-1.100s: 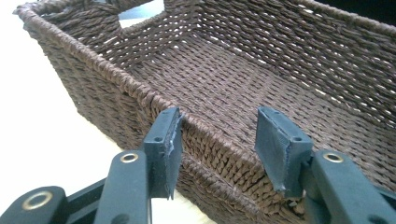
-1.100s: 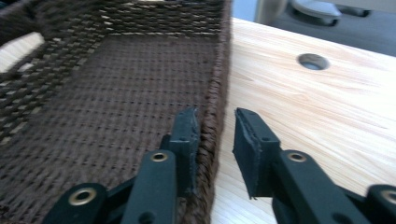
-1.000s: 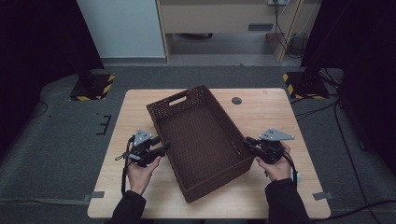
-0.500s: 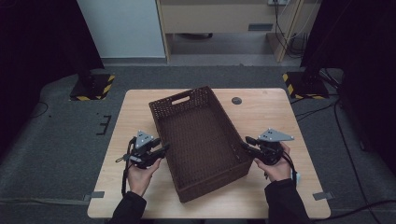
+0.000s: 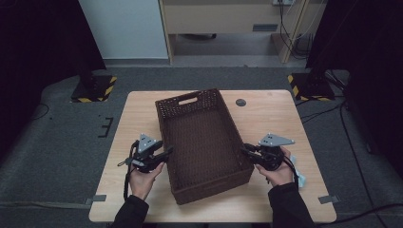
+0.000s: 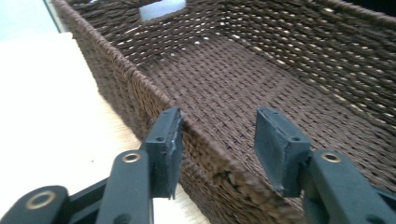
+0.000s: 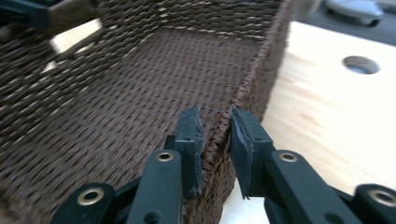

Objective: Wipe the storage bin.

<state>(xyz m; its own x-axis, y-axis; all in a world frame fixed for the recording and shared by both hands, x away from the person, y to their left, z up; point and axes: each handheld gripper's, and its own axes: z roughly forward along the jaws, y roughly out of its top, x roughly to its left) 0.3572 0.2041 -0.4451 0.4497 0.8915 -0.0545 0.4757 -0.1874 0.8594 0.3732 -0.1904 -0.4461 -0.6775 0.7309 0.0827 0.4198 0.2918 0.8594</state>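
You have a rough, matt brown wicker basket [image 5: 204, 142] on a smooth pale wood table [image 5: 280, 118]; your gripper pads [image 6: 280, 149] look like matt black rubber.

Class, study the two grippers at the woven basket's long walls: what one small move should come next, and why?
Probably close the left gripper on the basket rim. Its jaws, which have just been opening, straddle the wall with a clear gap at one pad. The right gripper, jaws just closing, already hugs the opposite wall. Both sides need a firm grip before any lift.

Brown woven basket [image 5: 202, 142], empty, askew on table
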